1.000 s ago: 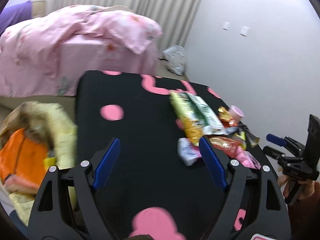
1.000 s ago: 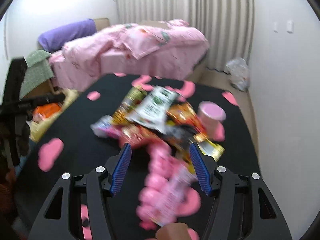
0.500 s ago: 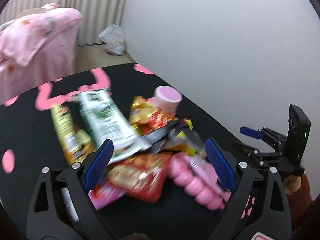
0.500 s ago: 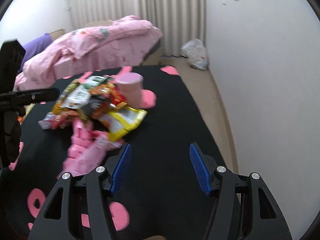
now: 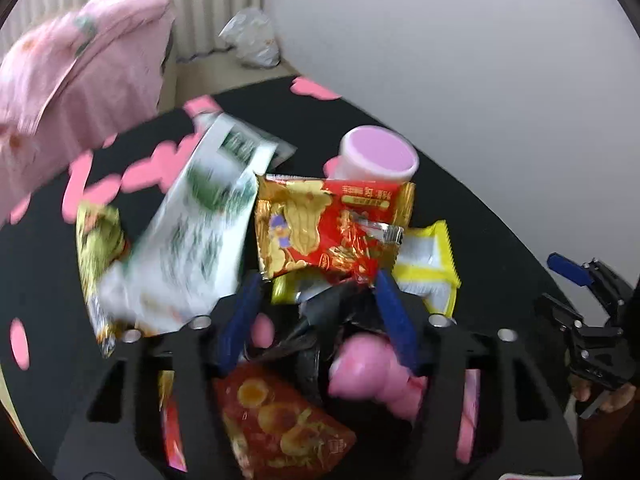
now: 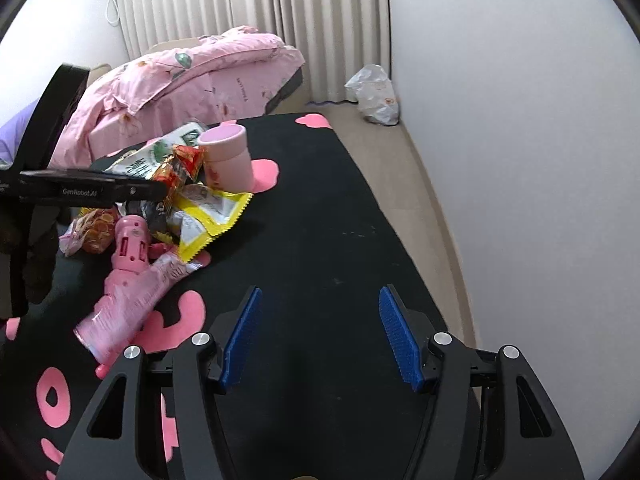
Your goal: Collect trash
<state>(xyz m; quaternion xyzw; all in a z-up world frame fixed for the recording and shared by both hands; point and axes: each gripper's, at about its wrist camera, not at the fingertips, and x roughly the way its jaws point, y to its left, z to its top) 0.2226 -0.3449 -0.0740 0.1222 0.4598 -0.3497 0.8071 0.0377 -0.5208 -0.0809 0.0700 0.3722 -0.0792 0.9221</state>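
Your left claw [image 5: 316, 312] sits right over the wrapper pile [image 5: 320, 232] on the black desk [image 6: 320, 208], angled steeply down, so it is far nearer the trash than the right. Its jaws have just been closing to about half width, and between them lie a crumpled dark wrapper [image 5: 320, 320] and the edge of the red wrapper [image 5: 332, 228], whose long axis runs across the claw. The view is blurred, so I cannot tell whether the pads press on anything yet (it looks close). The pink cup [image 5: 376, 156] stands just beyond the pile. Your right claw [image 6: 320, 336] hangs wide open over bare desk, empty, with the pile off to its left.
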